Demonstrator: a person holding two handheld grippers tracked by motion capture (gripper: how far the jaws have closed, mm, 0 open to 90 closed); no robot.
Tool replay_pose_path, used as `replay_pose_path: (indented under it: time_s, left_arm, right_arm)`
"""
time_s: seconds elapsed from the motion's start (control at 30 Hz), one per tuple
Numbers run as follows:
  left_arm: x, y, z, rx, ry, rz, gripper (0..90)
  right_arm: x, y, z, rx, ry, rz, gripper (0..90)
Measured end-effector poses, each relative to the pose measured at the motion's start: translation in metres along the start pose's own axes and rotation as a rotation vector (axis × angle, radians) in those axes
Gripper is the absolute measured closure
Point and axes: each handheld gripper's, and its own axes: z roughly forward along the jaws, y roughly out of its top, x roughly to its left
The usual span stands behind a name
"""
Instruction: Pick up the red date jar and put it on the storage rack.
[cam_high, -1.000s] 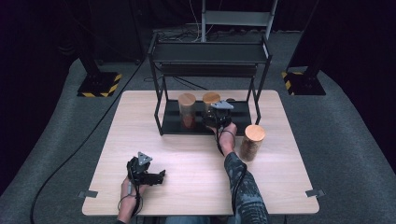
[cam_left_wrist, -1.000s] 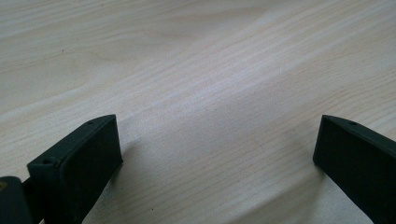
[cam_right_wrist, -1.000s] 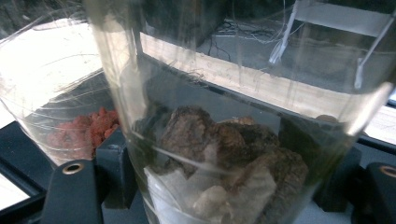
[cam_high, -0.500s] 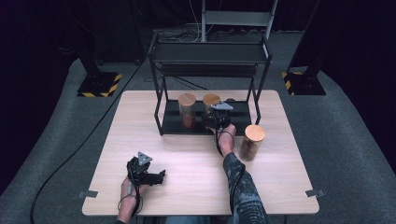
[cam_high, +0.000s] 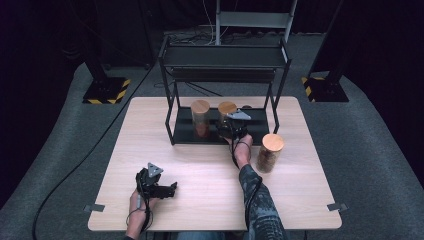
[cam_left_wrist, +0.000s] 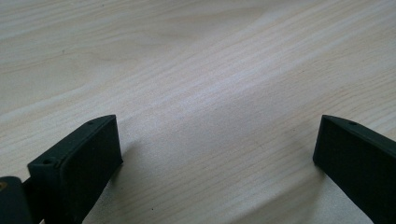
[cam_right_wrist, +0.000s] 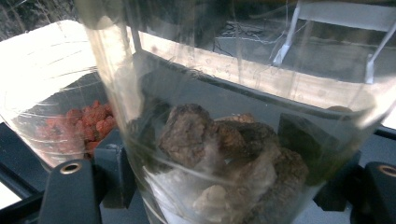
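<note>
The right gripper (cam_high: 231, 129) has its 2 jaws closed around a clear glass jar of brown lumps with a wooden lid (cam_right_wrist: 224, 154), standing on the black metal rack's lower shelf (cam_high: 187, 134) beside a clear jar of red pieces (cam_right_wrist: 79, 123). The left gripper (cam_high: 155, 187) rests on the pale wooden table (cam_left_wrist: 210, 70), jaws wide apart and holding nothing.

Black rack (cam_high: 172, 131) stands on pale wooden table (cam_high: 150, 125); hazard-striped bases (cam_high: 106, 90) flank it.

A lab or recording studio: black curtains (cam_high: 45, 40), grey carpet (cam_high: 370, 150), hazard-striped stand bases (cam_high: 106, 91), one wooden table (cam_high: 200, 165).
</note>
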Motion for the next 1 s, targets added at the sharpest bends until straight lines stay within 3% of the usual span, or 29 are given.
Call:
replay_pose_path:
  time_s: [0.87, 1.0]
  left_arm:
    - [-0.0003, 0.0, -0.0001, -0.002, 0.001, 0.003, 0.5]
    - [-0.0003, 0.0, -0.0001, -0.001, 0.001, 0.003, 0.5]
  right_arm:
    - [0.0004, 0.0016, 0.0011, 0.01, -0.002, -0.01, 24.3]
    - [0.0033, 0.003, 0.0018, 0.065, -0.04, -0.018, 12.5]
